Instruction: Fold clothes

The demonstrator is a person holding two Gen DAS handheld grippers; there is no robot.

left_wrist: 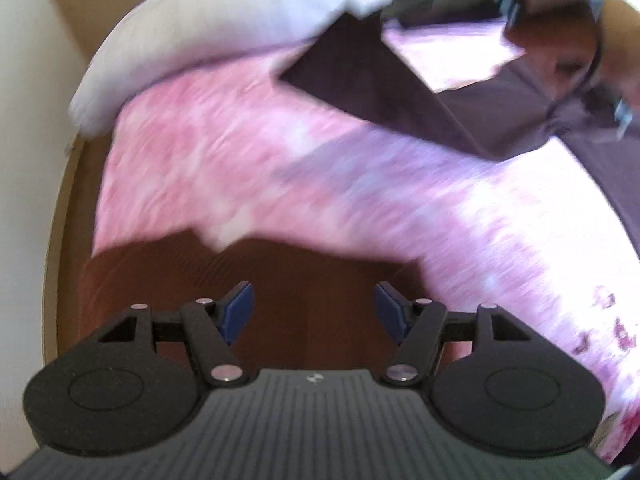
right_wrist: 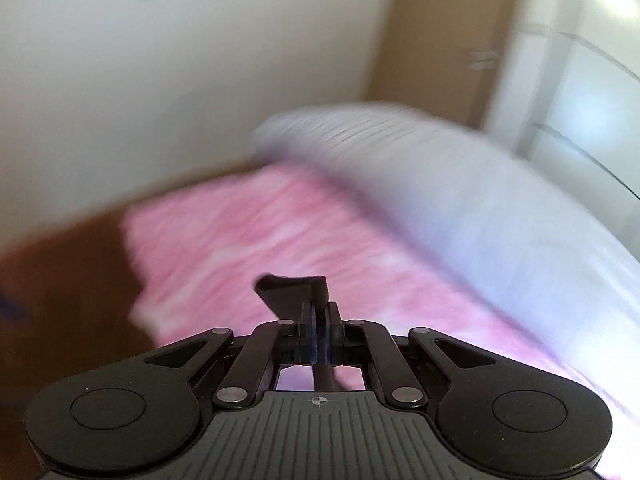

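Left gripper (left_wrist: pixel 314 312) spread wide over brown surface (left_wrist: pixel 312 280) | right gripper (right_wrist: pixel 319 322) pinching dark purple garment (right_wrist: pixel 288 292), which hangs above pink bedspread (left_wrist: pixel 240 160) | white pillow (right_wrist: pixel 440 184) at the far end

One dark purple garment (left_wrist: pixel 492 120) hangs at the upper right of the left wrist view. One pink mottled bedspread (left_wrist: pixel 280 168) fills the middle, and one white pillow (left_wrist: pixel 208 28) lies at the upper left. Two tongs show: the left tongs (left_wrist: pixel 316 312) and the right tongs (right_wrist: pixel 319 320), one in each view's lower centre.
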